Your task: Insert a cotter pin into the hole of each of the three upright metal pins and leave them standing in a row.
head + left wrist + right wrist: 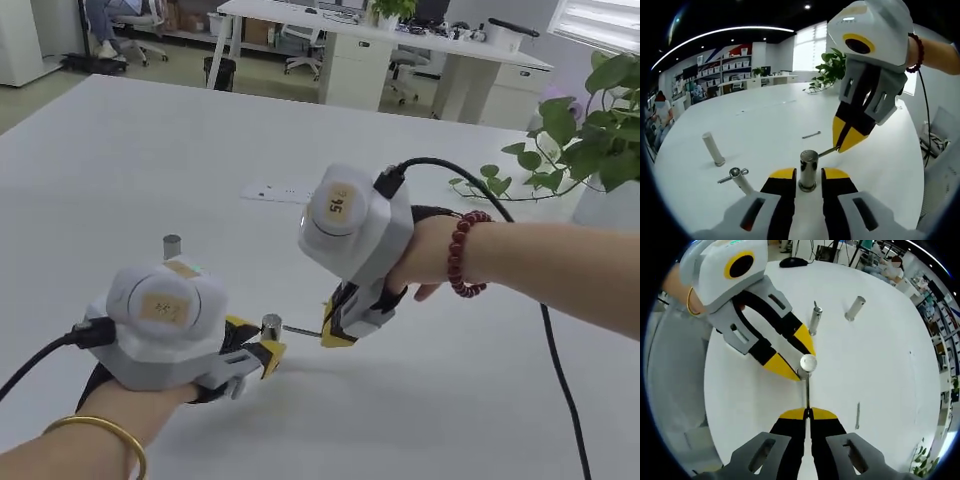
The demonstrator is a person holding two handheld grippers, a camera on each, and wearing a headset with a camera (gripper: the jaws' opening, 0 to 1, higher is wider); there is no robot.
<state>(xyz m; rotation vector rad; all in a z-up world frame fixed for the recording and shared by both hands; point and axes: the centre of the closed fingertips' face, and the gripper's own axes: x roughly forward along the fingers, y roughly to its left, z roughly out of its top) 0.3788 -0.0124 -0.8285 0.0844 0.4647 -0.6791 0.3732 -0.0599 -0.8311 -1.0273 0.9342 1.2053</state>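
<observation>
Right gripper (807, 412) is clenched on a cotter pin (808, 387) — thin, light, probably easy to bend, so best gripped well back and fed in straight. Its tip meets the head of a metal pin (808, 362) that looks stiff and smooth. Left gripper (808, 174) grasps it low, upright on the table (880, 365).

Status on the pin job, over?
Left claw shut on upright metal pin. Right claw pinching cotter pin, tip at that pin's upper side. Second pin already cottered, third pin bare. Nothing blocking.
</observation>
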